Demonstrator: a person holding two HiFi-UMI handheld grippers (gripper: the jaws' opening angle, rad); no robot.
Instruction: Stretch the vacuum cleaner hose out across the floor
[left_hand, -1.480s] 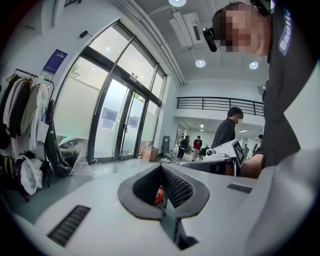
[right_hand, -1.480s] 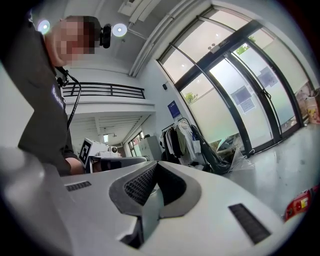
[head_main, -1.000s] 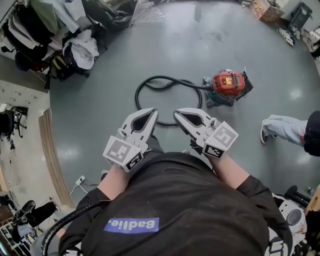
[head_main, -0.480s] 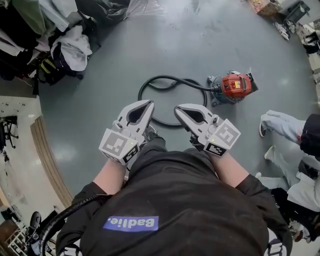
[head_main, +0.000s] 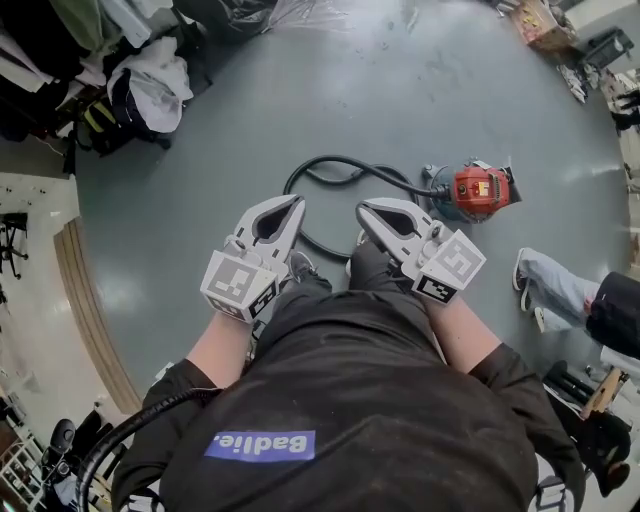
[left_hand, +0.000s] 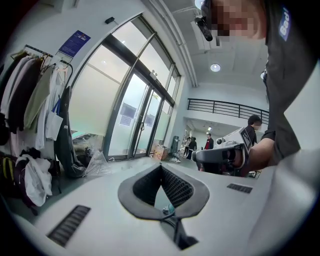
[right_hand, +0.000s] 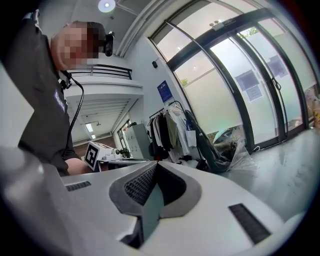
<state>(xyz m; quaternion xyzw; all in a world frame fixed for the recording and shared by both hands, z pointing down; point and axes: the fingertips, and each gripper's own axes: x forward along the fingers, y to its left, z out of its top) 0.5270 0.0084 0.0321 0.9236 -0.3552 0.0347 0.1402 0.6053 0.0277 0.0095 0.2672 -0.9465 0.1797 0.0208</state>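
Note:
The red vacuum cleaner (head_main: 478, 190) stands on the grey floor just right of centre in the head view. Its black hose (head_main: 336, 158) curls leftward from it in a loop, and the loop's near side is hidden behind my grippers. My left gripper (head_main: 296, 203) and right gripper (head_main: 364, 209) are held side by side at waist height above that loop, apart from the hose. Both are shut and hold nothing. The left gripper view shows its jaws (left_hand: 161, 167) closed against each other, and the right gripper view shows the same (right_hand: 156, 164).
A heap of clothes and bags (head_main: 150, 90) lies at the upper left, by a clothes rack (left_hand: 30, 100). A seated person's legs and sneakers (head_main: 545, 280) are at the right. A cardboard box (head_main: 540, 20) sits at the top right. Glass doors (left_hand: 135, 120) line the wall.
The vacuum cleaner and the hose loop have slid lower and right in the head view as I walked toward them. Both grippers kept their side-by-side pose and stayed shut.

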